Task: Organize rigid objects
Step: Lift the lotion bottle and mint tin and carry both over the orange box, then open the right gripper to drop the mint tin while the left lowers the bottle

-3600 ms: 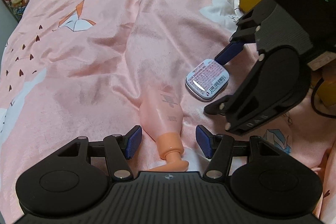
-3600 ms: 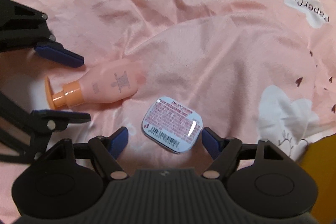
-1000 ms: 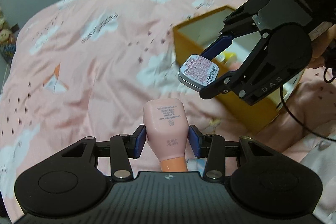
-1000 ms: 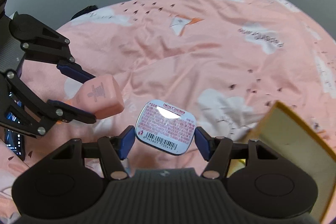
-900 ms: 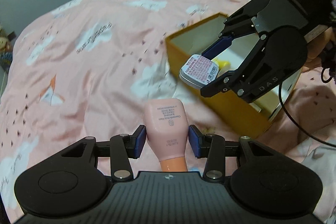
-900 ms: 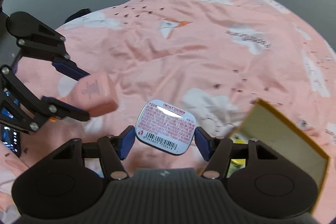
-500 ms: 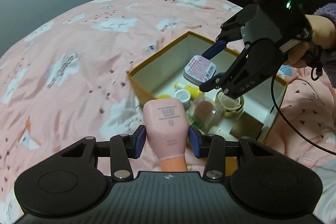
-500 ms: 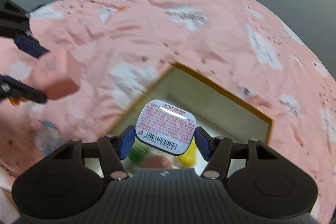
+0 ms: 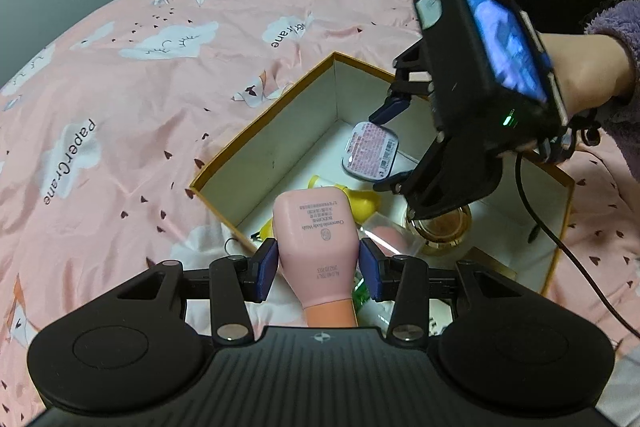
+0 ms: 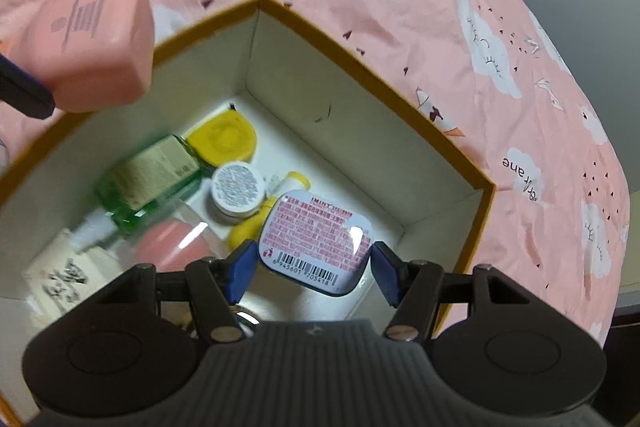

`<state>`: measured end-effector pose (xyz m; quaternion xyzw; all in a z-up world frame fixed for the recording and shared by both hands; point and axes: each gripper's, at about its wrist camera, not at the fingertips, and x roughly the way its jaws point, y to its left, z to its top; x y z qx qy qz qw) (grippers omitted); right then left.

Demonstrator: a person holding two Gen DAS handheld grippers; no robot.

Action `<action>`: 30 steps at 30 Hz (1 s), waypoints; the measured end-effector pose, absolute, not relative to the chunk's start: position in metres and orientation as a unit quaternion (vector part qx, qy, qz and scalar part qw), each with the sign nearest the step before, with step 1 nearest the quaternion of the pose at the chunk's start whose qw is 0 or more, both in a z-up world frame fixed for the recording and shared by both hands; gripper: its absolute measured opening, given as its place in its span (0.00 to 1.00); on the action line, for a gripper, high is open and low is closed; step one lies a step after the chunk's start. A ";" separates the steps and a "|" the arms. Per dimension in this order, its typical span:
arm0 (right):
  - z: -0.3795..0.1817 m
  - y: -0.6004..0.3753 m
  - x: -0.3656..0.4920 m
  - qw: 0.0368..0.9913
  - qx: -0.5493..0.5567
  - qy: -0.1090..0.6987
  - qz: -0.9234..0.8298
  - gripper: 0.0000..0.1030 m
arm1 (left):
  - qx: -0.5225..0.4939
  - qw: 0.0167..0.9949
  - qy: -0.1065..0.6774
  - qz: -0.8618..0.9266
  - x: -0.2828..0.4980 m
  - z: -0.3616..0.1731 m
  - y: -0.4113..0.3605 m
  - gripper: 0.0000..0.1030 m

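Both grippers now hang over the box [image 9: 256,143]: left gripper [image 9: 318,265] clamps bottle [image 9: 316,239], right gripper [image 10: 312,263] clamps tin [image 10: 316,239].

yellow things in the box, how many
3 at least: a round yellow case by the far corner, a yellow-capped tube, and a yellow piece beside the tin; more may be hidden.

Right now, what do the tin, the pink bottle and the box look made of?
Tin: probably thin metal under a glossy printed label, since it throws a sharp glare.
Bottle: likely matte plastic, smooth with soft moulded corners.
Box: seemingly stiff cardboard, with thin walls, orange outside, plain white inside.
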<state>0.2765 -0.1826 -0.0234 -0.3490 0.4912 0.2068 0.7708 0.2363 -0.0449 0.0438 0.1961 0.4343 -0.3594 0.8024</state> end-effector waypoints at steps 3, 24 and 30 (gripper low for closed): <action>-0.037 -0.182 0.285 0.762 -0.364 0.495 0.204 0.60 | 0.194 0.799 0.441 -0.360 0.244 0.039 -0.049 0.48; -0.074 -0.184 0.315 0.723 -0.406 0.517 0.211 0.65 | 0.195 0.785 0.457 -0.370 0.268 0.018 -0.079 0.48; -0.053 -0.186 0.298 0.741 -0.402 0.491 0.219 0.66 | 0.189 0.782 0.456 -0.379 0.267 0.014 -0.088 0.48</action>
